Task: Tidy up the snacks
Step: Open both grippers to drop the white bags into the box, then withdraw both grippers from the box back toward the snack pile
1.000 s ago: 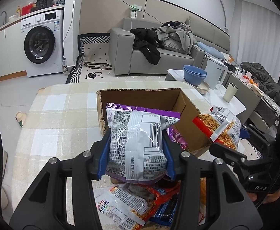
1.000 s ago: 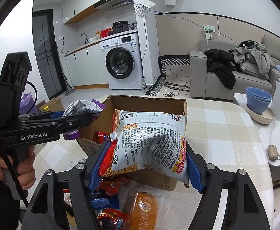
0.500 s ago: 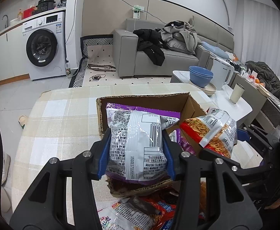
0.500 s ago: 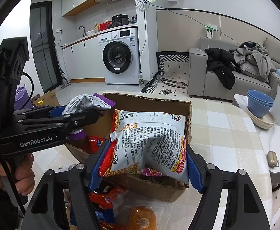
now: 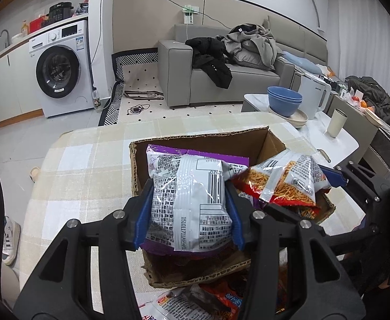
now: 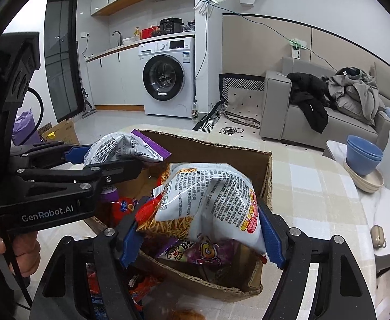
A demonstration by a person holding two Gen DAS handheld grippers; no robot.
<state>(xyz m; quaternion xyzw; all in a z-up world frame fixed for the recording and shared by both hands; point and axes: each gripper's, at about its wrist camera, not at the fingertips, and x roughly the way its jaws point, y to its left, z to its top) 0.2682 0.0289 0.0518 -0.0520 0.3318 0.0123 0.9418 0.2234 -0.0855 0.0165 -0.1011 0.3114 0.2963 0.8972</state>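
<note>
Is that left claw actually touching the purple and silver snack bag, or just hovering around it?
Touching. In the left wrist view the left gripper's blue pads press into both sides of the purple snack bag, which bulges between them.

My left wrist cam sits right behind its own fingers, tilted down at close range onto the cardboard box on the checked table, sofa and washing machine behind. My right wrist cam looks the same way from the box's other side, equally close and tilted down. Both share the box, sofa, washing machine and blue bowls, and each catches the other gripper at its frame edge.
</note>
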